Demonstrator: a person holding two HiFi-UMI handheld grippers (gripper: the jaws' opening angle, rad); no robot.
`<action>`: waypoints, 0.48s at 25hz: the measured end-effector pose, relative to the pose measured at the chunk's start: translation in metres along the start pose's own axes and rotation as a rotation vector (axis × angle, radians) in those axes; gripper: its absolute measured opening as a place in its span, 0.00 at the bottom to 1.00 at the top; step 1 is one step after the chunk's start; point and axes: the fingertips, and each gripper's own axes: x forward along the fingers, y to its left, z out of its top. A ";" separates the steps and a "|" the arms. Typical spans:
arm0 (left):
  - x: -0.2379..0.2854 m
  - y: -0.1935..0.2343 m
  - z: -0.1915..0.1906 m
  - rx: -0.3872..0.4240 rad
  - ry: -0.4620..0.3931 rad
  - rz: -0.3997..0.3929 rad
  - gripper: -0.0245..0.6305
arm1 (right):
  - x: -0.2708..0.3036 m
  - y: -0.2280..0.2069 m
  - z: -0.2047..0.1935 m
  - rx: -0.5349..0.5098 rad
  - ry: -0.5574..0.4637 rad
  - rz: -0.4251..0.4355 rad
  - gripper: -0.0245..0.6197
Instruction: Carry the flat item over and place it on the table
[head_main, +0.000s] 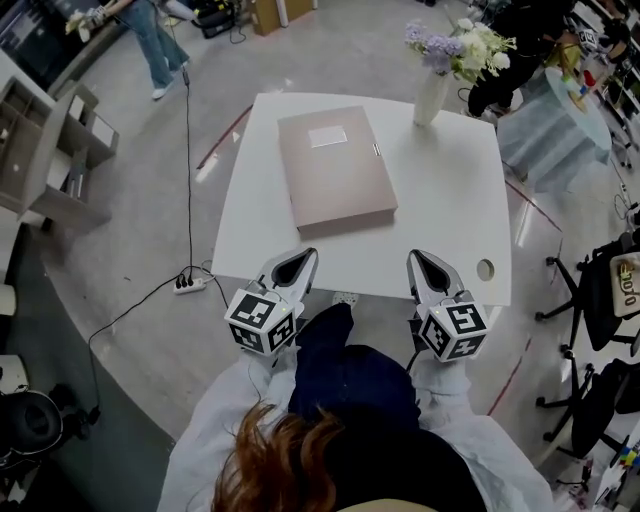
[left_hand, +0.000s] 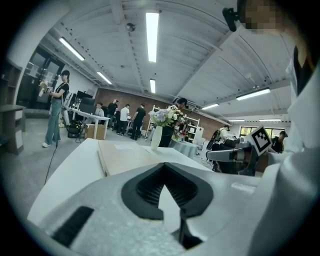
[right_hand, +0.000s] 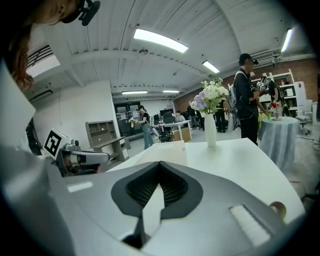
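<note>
My left gripper (head_main: 296, 262) closed, nothing in it, right gripper (head_main: 430, 262) closed and empty too, both over the near edge of the table (head_main: 450, 200), folder (head_main: 335, 168) flat on table ahead, untouched, vase (head_main: 430, 98) far right.

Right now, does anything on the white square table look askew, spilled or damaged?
Only slightly: the flat beige folder box lies a little skewed to the white table's edges. The white flower vase stands upright; nothing spilled.
</note>
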 end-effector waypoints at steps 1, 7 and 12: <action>-0.004 -0.004 0.001 0.011 -0.008 -0.005 0.04 | -0.004 0.002 -0.001 0.003 -0.004 -0.001 0.05; -0.024 -0.025 0.000 0.060 -0.024 -0.032 0.04 | -0.032 0.021 -0.008 0.024 -0.046 0.003 0.05; -0.037 -0.039 -0.007 0.056 -0.028 -0.024 0.04 | -0.045 0.033 -0.012 0.017 -0.064 0.012 0.05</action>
